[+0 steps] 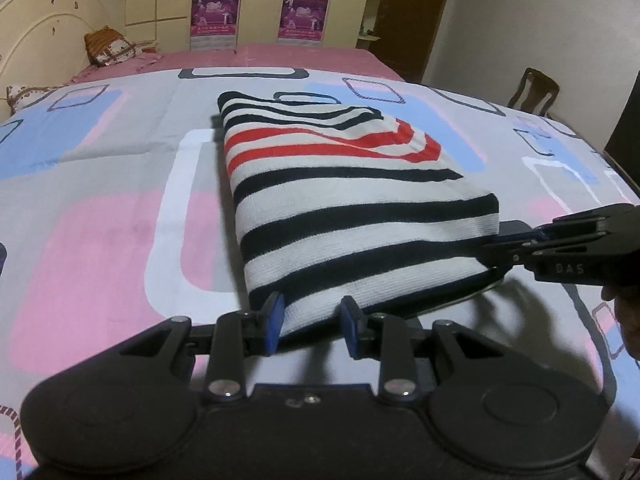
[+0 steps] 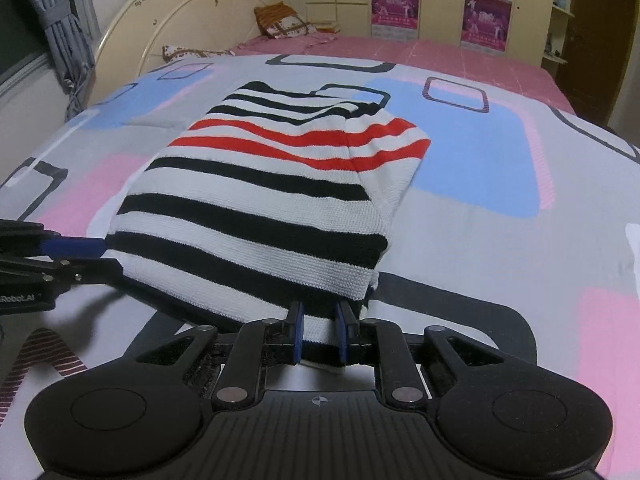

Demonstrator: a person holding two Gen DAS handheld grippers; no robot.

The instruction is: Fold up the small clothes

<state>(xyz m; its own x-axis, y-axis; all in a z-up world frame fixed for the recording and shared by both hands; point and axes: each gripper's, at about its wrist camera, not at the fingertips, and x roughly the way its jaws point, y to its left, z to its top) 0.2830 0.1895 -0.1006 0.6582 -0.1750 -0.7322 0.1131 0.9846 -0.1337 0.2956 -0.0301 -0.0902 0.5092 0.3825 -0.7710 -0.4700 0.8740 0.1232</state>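
A folded white knit garment (image 1: pixel 340 208) with black and red stripes lies on the bed; it also shows in the right wrist view (image 2: pixel 272 200). My left gripper (image 1: pixel 312 320) is at its near edge, jaws parted with the folded edge between the blue pads. My right gripper (image 2: pixel 320 332) holds the garment's near right corner between its blue pads with a narrow gap. The right gripper shows side-on in the left wrist view (image 1: pixel 496 248) at the garment's right corner. The left gripper shows in the right wrist view (image 2: pixel 100 256) at the garment's left corner.
A bedspread (image 1: pixel 100 200) with pink, blue and grey rectangles covers the bed. Pillows (image 1: pixel 112 46) and a cream headboard (image 2: pixel 180 20) stand at the far end. A wardrobe (image 1: pixel 260 0) is behind, a wooden chair (image 1: pixel 534 90) at the right.
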